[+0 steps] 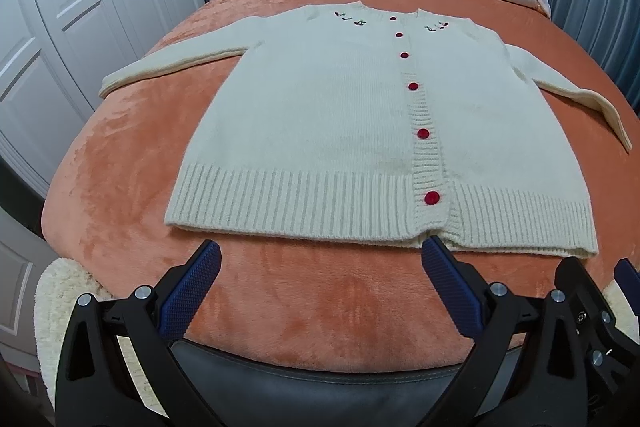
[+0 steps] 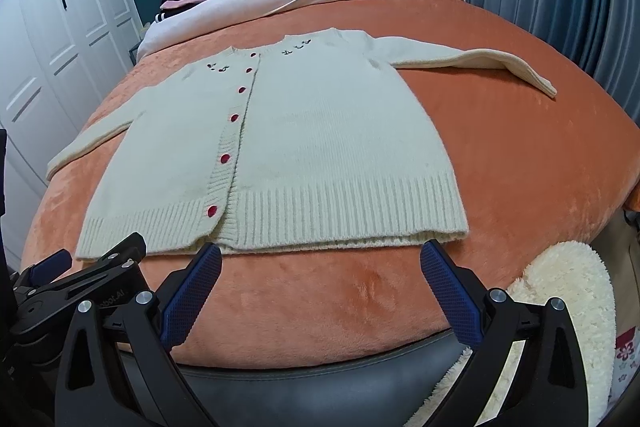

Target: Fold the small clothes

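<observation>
Cream knitted cardigan with red buttons lies flat on the orange plush blanket, sleeves out. Left gripper and right gripper hover just short of its ribbed hem, both spread wide, empty. Best start: pinch a sleeve cuff cleanly and fold it across the cardigan's body.

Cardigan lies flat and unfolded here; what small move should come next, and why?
Probably bring the left tool to the left sleeve to fold it in: the cardigan lies spread, sleeves out, and both tools, right tool included, are open and short of the hem.
</observation>
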Available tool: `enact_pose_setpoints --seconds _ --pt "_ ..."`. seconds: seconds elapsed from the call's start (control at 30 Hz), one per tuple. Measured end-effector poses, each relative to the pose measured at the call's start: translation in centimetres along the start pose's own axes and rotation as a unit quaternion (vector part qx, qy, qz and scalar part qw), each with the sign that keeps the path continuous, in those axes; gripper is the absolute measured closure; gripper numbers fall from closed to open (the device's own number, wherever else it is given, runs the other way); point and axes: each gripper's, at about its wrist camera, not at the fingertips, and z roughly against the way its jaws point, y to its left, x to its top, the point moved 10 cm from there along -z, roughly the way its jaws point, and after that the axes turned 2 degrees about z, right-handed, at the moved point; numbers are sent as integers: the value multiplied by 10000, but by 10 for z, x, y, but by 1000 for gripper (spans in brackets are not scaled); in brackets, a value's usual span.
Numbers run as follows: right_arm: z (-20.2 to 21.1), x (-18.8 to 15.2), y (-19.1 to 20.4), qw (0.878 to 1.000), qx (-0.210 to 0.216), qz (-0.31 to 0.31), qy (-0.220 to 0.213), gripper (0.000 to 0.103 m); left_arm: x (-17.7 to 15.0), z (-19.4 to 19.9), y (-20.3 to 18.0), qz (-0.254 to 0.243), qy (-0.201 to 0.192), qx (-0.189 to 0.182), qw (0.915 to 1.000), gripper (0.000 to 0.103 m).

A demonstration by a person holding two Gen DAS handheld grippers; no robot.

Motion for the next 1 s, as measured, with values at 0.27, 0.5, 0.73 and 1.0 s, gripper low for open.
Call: enact_pose_setpoints --seconds 0.27,0.5,0.73,1.0 --pt "-10 2 -3 9999 22 -32 102 5 -1 -9 -4 -34 90 28 9999 5" --pt "-36 34 -72 9973 -133 -715 89 5 6 -16 5 287 180 -228 9992 5" --pt "-74 139 -214 9827 -197 -1763 -537 5 27 -25 12 481 135 -501 9975 5" --pt "-190 234 -349 9404 295 -3356 -468 5 55 -37 1 527 25 -638 9966 5"
